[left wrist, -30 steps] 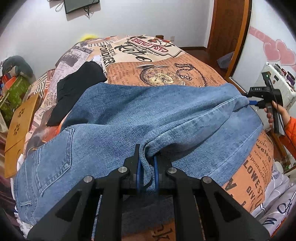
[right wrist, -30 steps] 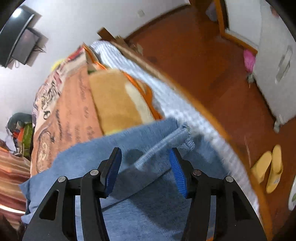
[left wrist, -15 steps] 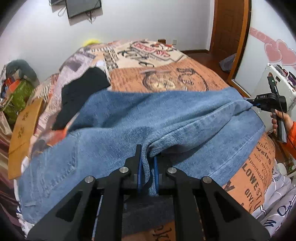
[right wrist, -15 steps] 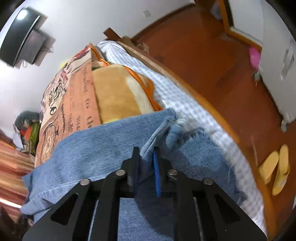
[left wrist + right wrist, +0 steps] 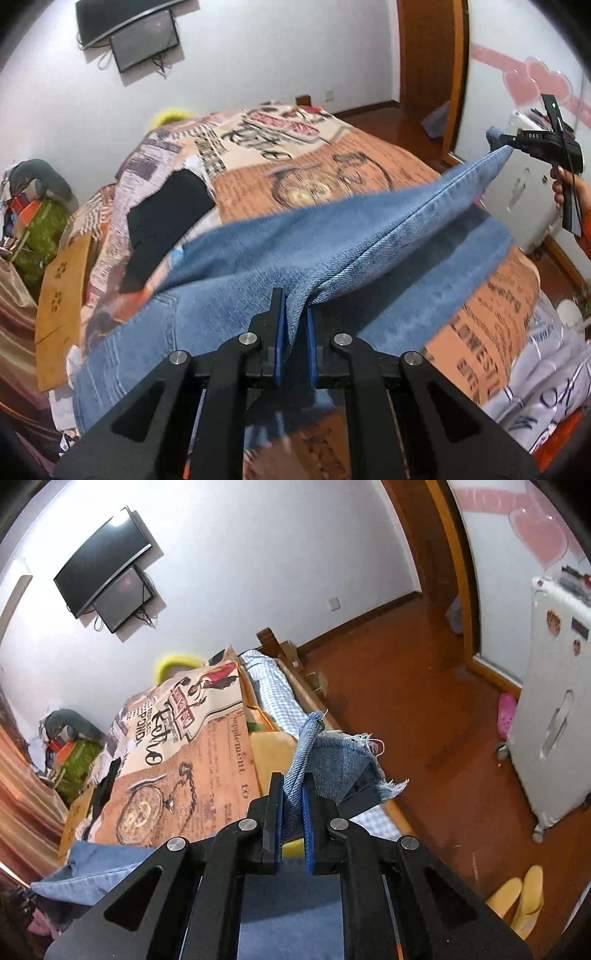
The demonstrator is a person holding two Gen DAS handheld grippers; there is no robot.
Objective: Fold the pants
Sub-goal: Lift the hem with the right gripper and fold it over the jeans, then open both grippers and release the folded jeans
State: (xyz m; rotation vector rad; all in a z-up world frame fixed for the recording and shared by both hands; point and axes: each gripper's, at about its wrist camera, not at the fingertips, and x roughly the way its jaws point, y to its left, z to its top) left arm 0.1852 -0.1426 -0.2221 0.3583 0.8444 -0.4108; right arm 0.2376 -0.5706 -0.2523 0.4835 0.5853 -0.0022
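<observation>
Blue denim pants (image 5: 332,236) lie across the bed. My left gripper (image 5: 293,325) is shut on a fold of the upper leg near its middle and holds it above the bed. My right gripper (image 5: 291,797) is shut on the frayed hem end of the pants (image 5: 332,760), lifted over the bed's right edge. In the left wrist view the right gripper (image 5: 517,142) holds the leg's far end up at the upper right, so the upper leg stretches taut between both grippers. The lower leg (image 5: 424,295) rests on the blanket.
A printed orange newspaper-pattern blanket (image 5: 295,166) covers the bed. A black garment (image 5: 162,214) lies at the back left. A wooden board (image 5: 62,288) leans at the left. A white cabinet (image 5: 554,720), yellow slippers (image 5: 521,901) and wooden floor (image 5: 424,720) are at the right.
My right gripper closed on the hem, then both grippers lifted. The upper leg rose off the bed and now stretches taut between them.
</observation>
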